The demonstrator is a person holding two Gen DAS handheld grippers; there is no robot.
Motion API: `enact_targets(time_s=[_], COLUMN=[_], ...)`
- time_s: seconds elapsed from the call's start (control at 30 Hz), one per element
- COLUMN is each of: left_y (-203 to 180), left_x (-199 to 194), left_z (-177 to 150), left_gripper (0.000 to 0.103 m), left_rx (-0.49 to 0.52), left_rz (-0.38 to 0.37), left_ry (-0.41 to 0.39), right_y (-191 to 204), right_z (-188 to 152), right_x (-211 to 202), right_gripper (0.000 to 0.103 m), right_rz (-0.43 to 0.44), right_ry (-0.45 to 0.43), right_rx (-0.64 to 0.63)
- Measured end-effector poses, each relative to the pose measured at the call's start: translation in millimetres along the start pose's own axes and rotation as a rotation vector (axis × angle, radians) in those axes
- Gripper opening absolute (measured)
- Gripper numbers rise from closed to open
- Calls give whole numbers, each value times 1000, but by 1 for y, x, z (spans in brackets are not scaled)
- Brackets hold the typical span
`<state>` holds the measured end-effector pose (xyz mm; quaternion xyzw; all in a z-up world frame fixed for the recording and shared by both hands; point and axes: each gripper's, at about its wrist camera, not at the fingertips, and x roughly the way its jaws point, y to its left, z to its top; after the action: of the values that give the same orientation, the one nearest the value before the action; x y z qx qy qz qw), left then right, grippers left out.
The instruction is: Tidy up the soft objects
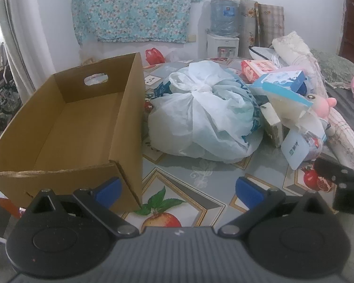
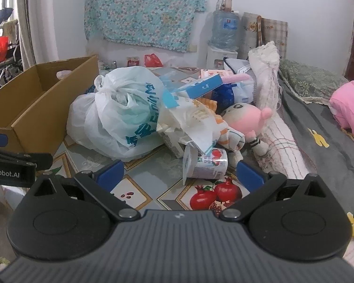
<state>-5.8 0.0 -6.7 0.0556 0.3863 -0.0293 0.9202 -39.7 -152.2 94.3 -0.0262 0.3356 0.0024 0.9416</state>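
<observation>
1. The left tongs (image 1: 178, 192) are standing wide apart, gripping nothing, beside the empty cardboard box (image 1: 66, 127).
2. The right tongs (image 2: 180, 173) are gaping too, hovering over the surface (image 2: 139, 188).
3. The pink plush doll (image 2: 246, 120) is lying in the clutter right of the knotted white bag (image 2: 120, 115).

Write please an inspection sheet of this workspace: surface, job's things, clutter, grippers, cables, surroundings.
Surface: table under a fruit-print cover, crowded on its right half.
Job's things: cardboard box with nothing visible inside; tied plastic bag beside it; plush doll in the pile.
Clutter: blue carton, yogurt cup on its side, rolled blanket.
Grippers: left gripper open, holding nothing; right gripper open, holding nothing, the cup just ahead of it.
Cables: nothing seen.
Surroundings: floral cloth on the wall, water dispenser behind.
</observation>
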Motion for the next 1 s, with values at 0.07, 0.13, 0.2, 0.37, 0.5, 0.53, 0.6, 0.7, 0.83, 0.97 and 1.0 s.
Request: enact_targets(time_s=[0.07, 0.13, 0.2, 0.37, 0.5, 0.53, 0.6, 0.7, 0.83, 0.97, 1.0], left_y=[3, 4, 4, 5, 5, 5, 5, 6, 6, 7, 7], left_x=[0, 1, 1, 1, 2, 2, 3, 4, 5, 6, 6], left_z=[0, -1, -1, -1, -1, -1, -1, -1, -1, -1, -1], left_gripper=[103, 103, 103, 103, 103, 103, 103, 103, 103, 103, 103], left_rx=[-6, -8, -7, -15, -14, -15, -16, -17, -17, -18, -18], left_rz=[-2, -3, -5, -5, -4, -4, -4, -4, -2, -2, -2], left_ry=[1, 2, 3, 7, 9, 10, 14, 18, 18, 19, 19], right_y=[2, 4, 5, 8, 8, 8, 9, 9, 10, 9, 9], right_z=[1, 1, 1, 2, 2, 1, 1, 1, 2, 2, 2], right_x=[0, -1, -1, 1, 2, 2, 2, 4, 6, 6, 6], right_gripper=[102, 102, 102, 102, 102, 102, 102, 102, 102, 102, 102], right_rz=[0, 1, 3, 4, 4, 3, 5, 9, 4, 9, 9], right_ry=[-2, -4, -3, 3, 5, 4, 7, 12, 15, 14, 14], right_rx=[-9, -16, -20, -29, -30, -30, -29, -29, -39, -35, -35])
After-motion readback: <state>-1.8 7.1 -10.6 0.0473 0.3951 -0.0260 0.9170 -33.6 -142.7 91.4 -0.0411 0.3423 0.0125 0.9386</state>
